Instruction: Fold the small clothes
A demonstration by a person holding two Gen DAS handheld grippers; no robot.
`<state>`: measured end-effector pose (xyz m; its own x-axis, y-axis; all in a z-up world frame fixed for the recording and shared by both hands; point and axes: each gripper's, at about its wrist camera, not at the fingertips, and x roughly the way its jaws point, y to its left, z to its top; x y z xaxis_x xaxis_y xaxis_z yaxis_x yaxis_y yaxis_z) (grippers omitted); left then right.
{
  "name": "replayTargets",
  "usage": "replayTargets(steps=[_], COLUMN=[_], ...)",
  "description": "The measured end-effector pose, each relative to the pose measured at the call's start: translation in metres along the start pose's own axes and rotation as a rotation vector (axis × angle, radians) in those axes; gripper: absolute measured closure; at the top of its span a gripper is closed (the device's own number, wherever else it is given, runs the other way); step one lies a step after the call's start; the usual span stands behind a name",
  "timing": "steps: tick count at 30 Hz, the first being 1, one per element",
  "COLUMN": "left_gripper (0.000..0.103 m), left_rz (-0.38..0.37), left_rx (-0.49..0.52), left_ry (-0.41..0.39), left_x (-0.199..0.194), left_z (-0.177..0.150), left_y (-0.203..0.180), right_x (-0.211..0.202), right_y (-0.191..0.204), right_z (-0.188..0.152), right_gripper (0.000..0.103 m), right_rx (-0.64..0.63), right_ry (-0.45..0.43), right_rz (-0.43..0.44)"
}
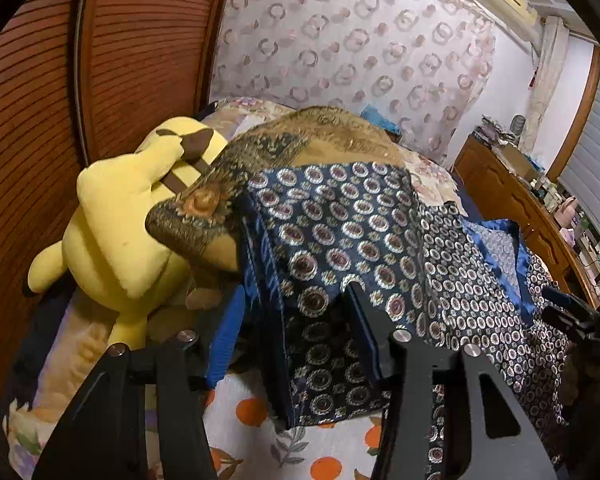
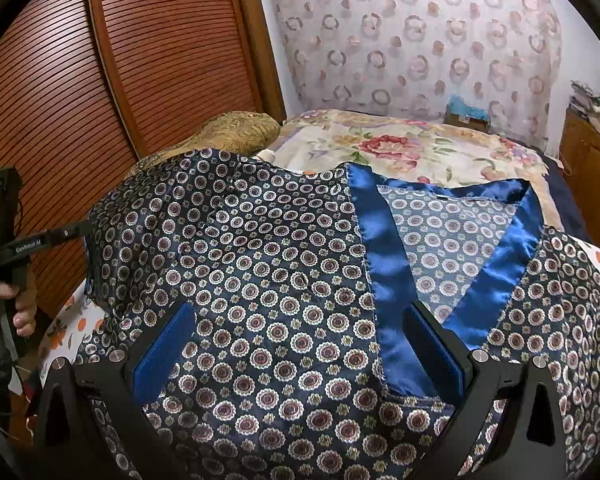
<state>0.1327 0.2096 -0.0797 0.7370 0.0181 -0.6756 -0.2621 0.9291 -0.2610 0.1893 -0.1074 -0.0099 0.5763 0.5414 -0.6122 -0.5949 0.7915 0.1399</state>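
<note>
left gripper (image 1: 296, 320) straddles the robe (image 1: 340, 216) edge
its jaws, half apart, should pinch 1 layer squarely; right gripper (image 2: 300, 344) hovers spread above.

The yellow plush toy (image 1: 120, 224) shows only its back and one side, the rest covered by a gold brocade cushion (image 1: 260, 168) and by the raised fold of the patterned garment (image 1: 340, 240). That fold hangs between the left gripper's pads (image 1: 224, 336); whether they press it cannot be told. The garment's lower edge runs out of both views. In the right wrist view the hand (image 2: 20, 304) gripping the other tool is cut by the edge (only the fingers show). Items on the wooden dresser (image 1: 512, 192) are too small to identify.
</note>
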Motion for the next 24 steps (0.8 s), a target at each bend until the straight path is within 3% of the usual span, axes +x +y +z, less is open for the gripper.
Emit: replayTargets(steps=[9, 12, 13, 16, 24], left_gripper=[0.053, 0.095, 0.098, 0.099, 0.099], left_rz=[-0.044, -0.062, -0.068, -0.058, -0.144], left_rx=[0.000, 0.014, 0.023, 0.048, 0.157], left_ry=[0.067, 0.064, 0.072, 0.059, -0.045], left_x=[0.009, 0.007, 0.006, -0.003, -0.043], left_z=[-0.010, -0.011, -0.012, -0.011, 0.022], left_y=[0.006, 0.003, 0.001, -0.006, -0.054], right_x=[0.002, 0.007, 0.006, 0.004, -0.001], right_y=[-0.004, 0.000, 0.000, 0.000, -0.003], right_z=[0.002, 0.002, 0.001, -0.002, -0.005], right_gripper=[0.000, 0.000, 0.000, 0.000, 0.000], right_rx=[-0.001, 0.001, 0.002, 0.006, 0.020], right_ry=[-0.005, -0.011, -0.013, -0.014, -0.026], right_rz=[-0.001, -0.007, -0.007, -0.009, -0.005])
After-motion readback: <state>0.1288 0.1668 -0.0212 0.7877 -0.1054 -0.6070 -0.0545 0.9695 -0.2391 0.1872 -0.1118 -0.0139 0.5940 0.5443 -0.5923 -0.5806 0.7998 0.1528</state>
